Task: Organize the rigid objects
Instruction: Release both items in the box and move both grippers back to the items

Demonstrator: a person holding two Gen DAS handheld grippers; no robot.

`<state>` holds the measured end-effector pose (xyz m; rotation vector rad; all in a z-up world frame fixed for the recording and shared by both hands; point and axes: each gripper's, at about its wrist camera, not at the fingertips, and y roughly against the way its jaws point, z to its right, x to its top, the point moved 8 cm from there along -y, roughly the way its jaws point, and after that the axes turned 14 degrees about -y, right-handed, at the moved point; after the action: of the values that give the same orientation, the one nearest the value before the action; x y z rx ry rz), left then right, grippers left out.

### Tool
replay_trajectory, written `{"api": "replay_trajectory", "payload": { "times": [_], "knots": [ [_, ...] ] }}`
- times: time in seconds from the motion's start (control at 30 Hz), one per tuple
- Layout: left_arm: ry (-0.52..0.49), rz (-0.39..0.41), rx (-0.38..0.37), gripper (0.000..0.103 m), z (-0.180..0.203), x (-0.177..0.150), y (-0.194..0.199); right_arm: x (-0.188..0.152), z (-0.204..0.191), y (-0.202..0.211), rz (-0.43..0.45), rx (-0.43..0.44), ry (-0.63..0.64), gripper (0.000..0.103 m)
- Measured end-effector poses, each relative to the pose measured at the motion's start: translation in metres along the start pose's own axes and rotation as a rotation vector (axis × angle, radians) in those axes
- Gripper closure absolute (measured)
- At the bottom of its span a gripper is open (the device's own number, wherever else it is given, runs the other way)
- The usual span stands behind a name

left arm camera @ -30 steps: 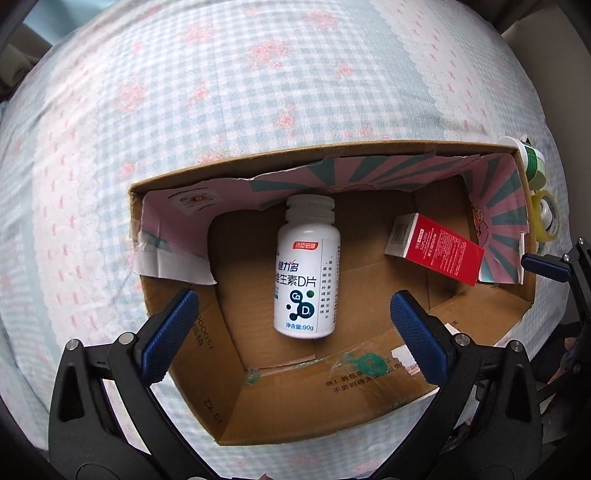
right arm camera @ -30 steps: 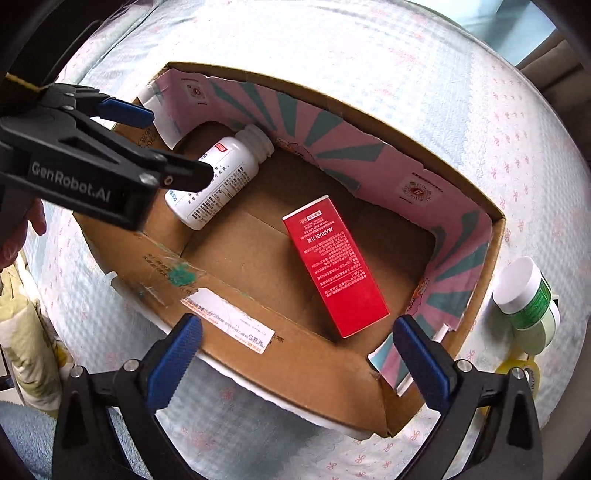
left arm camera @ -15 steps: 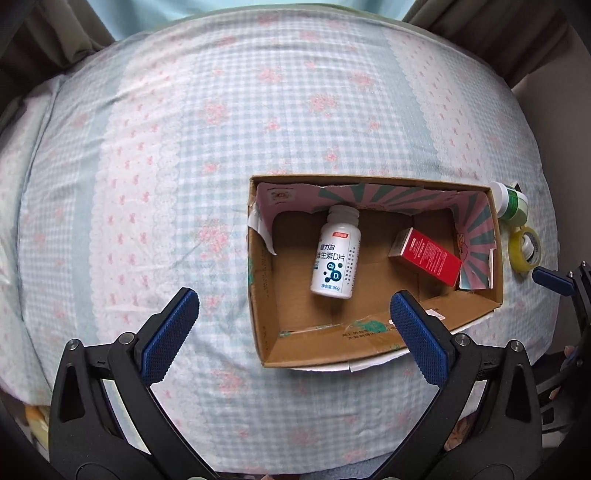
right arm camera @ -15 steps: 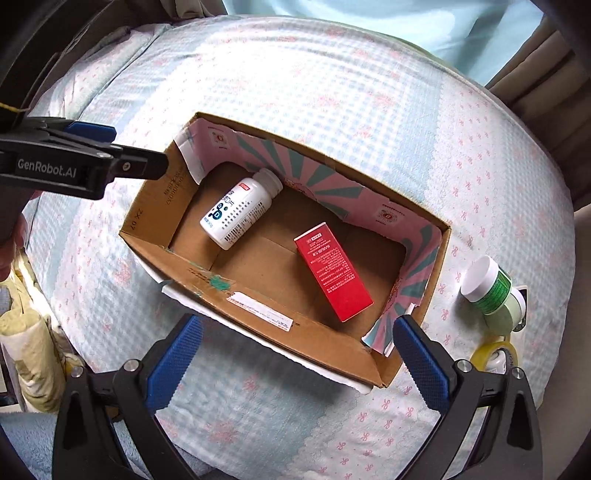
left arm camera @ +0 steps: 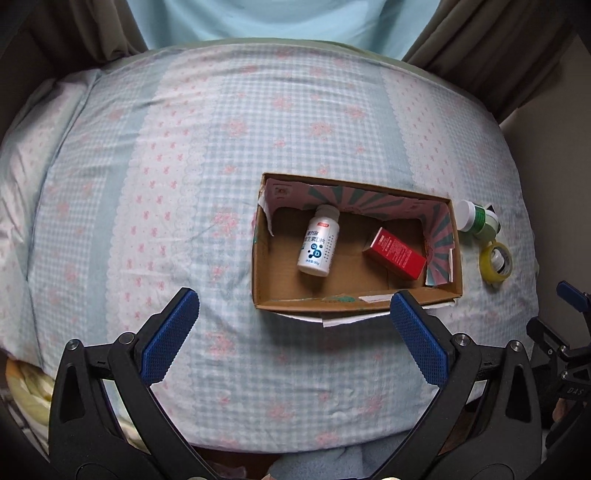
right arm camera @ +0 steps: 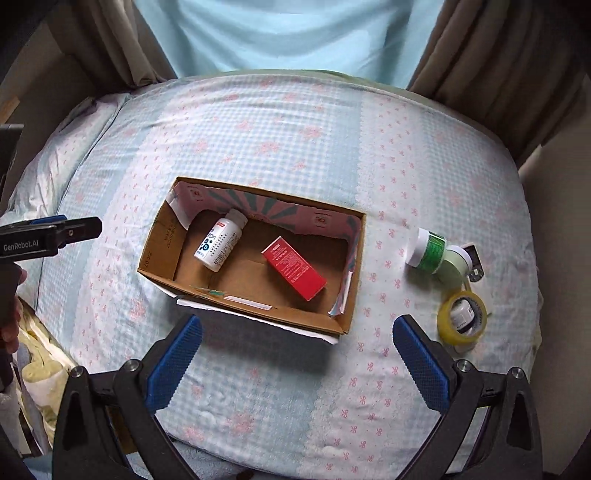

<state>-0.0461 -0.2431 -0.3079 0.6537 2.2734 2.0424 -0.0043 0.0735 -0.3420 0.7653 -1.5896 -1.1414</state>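
Note:
An open cardboard box [left arm camera: 354,301] [right arm camera: 159,251] lies on the bed. Inside it a white vitamin bottle [left arm camera: 317,242] [right arm camera: 219,243] lies on its side at the left and a red carton [left arm camera: 395,253] [right arm camera: 295,267] lies at the right. Right of the box stand a white jar with a green label [left arm camera: 471,216] [right arm camera: 426,249], a pale green jar [right arm camera: 454,264] and a yellow tape roll [left arm camera: 495,262] [right arm camera: 461,317] around a small jar. My left gripper [left arm camera: 291,336] and right gripper [right arm camera: 295,362] are open and empty, well back from the box, near the bed's front edge.
The bed has a blue checked cover with pink flowers [left arm camera: 184,166] [right arm camera: 277,147]. Brown curtains [right arm camera: 498,55] and a light blue curtain [right arm camera: 288,33] hang behind it. A small dark object [right arm camera: 474,264] lies beside the jars. My left gripper shows at the left of the right wrist view [right arm camera: 51,236].
Both grippers have pulled back and up from the box, so the whole bed now shows. The bottle and carton have stayed in the box. Both grippers remain open.

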Motion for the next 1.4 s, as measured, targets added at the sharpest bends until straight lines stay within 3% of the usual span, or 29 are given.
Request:
{"api": "replay_trajectory", "payload": {
  "times": [0.27,0.43,0.6,0.8,0.97,1.07,1.27,1.4],
  "knots": [
    [-0.073,0.048,-0.068,0.0,0.073,0.005,0.019,-0.037,0.066,0.069,0.155,-0.103,-0.195,0.0],
    [-0.124,0.077,-0.098,0.0,0.123,0.015,0.028,-0.054,0.11,0.089,0.202,-0.16,-0.265,0.0],
    [-0.149,0.121,-0.133,0.0,0.173,0.036,0.034,-0.064,0.148,0.094,0.227,-0.142,-0.323,0.0],
    [-0.202,0.097,-0.121,0.0,0.226,0.066,0.022,-0.073,0.185,0.085,0.236,-0.117,-0.346,0.0],
    [-0.189,0.061,-0.138,0.0,0.265,0.09,-0.005,-0.08,0.211,0.07,0.22,-0.107,-0.348,0.0],
    [-0.171,0.018,-0.139,0.0,0.281,0.102,-0.028,-0.081,0.223,0.055,0.199,-0.086,-0.354,0.0],
    [-0.18,-0.069,-0.066,0.0,0.303,0.127,-0.077,-0.079,0.243,0.012,0.16,-0.081,-0.347,0.0],
    [-0.146,-0.152,-0.104,0.0,0.32,0.143,-0.12,-0.078,0.253,-0.027,0.139,-0.093,-0.349,0.0]
  ]
}}
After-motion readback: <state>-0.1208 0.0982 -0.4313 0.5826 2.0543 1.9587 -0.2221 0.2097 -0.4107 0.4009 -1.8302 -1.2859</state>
